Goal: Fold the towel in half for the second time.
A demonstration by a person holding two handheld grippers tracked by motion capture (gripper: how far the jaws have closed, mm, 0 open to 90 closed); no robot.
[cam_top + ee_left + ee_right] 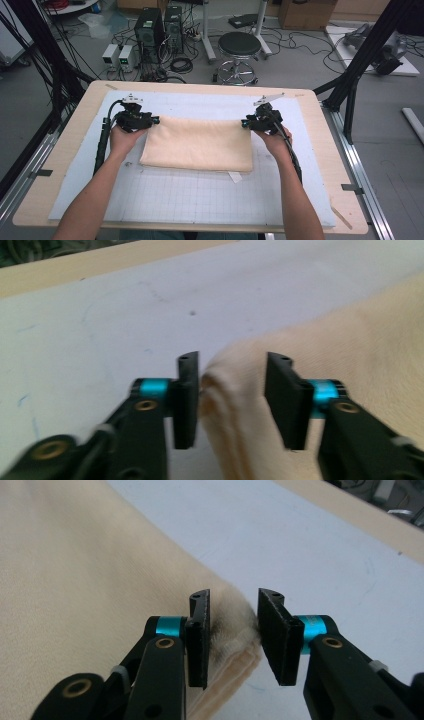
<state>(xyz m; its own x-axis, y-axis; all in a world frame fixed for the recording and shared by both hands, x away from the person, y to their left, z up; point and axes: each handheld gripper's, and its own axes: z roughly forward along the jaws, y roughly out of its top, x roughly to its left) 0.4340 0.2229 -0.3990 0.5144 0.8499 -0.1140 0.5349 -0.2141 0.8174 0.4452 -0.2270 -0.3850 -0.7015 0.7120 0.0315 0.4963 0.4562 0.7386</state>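
Here, low in the high view, two bare forearms rise from the bottom edge and spread toward the middle of the frame over a white gridded mat (pixel 200 200) that covers most of a pale wooden table (pixel 325 150). Just above the frame's centre a folded cream cloth (pixel 200 145) lies flat on the mat, wider than it is deep, with a small white tag peeping from under its lower right corner.

The left gripper (pixel 152 120) sits at the cloth's upper left corner, and the right gripper (pixel 245 123) at its upper right corner, each with a black cable trailing back along the arm.

In the left gripper view the two black jaws stand parted, and a rounded fold of the cloth (pixel 350 355) runs up between them; the right-hand pad lies against the fabric while a sliver of gap shows at the other (the picture is somewhat blurred, so the contact is hard to judge). In the right gripper view the jaws are likewise parted around the cloth's corner (pixel 75 580), whose stacked hems show between the pads, touching the left-hand pad and clear of the other. Neither pair pinches the cloth.

Beyond the table, toward the top of the high view, a round black stool (pixel 239 45) stands on the grey floor, with computer towers (pixel 159 27) and loose cables to its left.
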